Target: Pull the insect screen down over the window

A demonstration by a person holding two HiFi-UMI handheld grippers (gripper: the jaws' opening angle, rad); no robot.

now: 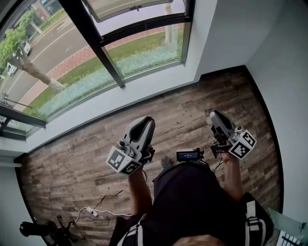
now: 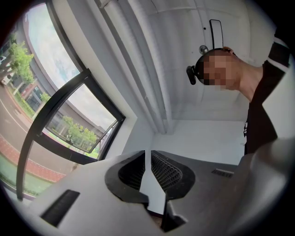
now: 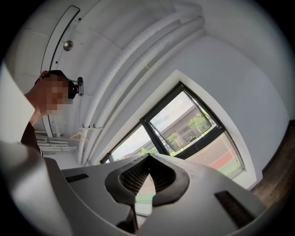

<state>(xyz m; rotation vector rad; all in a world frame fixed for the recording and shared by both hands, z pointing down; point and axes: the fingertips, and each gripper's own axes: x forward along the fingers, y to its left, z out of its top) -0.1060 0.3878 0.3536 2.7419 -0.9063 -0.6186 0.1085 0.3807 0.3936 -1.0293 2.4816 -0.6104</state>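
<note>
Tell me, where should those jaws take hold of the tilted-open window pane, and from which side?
Likely the small handle midway along the open pane's lower frame bar. The pane tilts outward, so that bar is its free edge; come from inside the room, jaws closing across the handle. Its exact shape is too small to tell.

The window [image 1: 103, 55] (upper part) runs past the top edge.
</note>
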